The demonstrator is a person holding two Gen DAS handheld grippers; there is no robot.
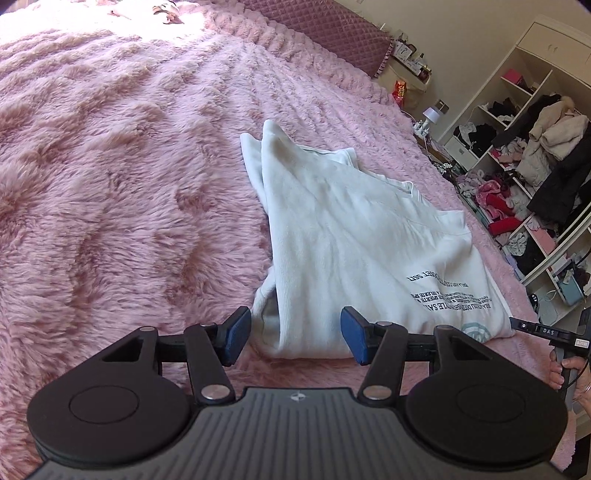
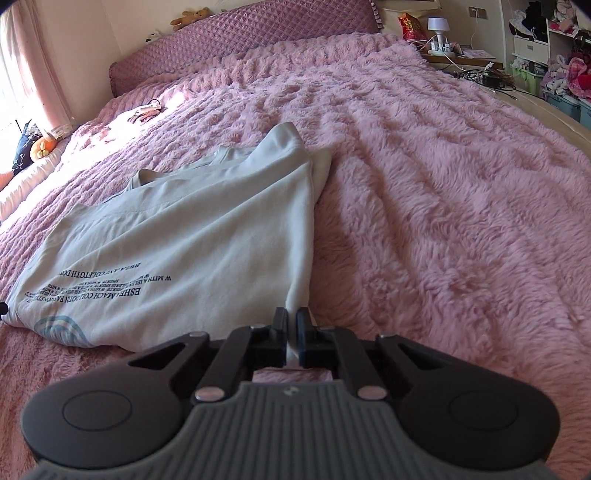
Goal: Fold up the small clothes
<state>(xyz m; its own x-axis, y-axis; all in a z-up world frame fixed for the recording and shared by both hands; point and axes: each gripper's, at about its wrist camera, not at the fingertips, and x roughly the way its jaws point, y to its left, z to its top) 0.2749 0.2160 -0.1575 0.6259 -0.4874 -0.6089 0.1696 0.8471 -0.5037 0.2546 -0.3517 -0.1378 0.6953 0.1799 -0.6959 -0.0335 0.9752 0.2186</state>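
Pink fuzzy bed (image 2: 443, 184), white shirt (image 2: 184, 229) lying half-folded on it. Right hand-held gripper (image 2: 292, 325) clamped on its near hem corner; left hand-held gripper (image 1: 291, 339) gapes, empty, straddling the other corner. I'd pinch there before lifting both evenly.

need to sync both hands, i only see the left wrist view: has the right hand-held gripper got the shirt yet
Observer: Yes, the right hand-held gripper is shut on the shirt, pinching its near corner.
Operator: is my left one on it too
Observer: No. The left hand-held gripper is open, the shirt's folded edge between its pads, untouched.
Operator: anything near the headboard
Observer: A teddy bear sits on top of it.
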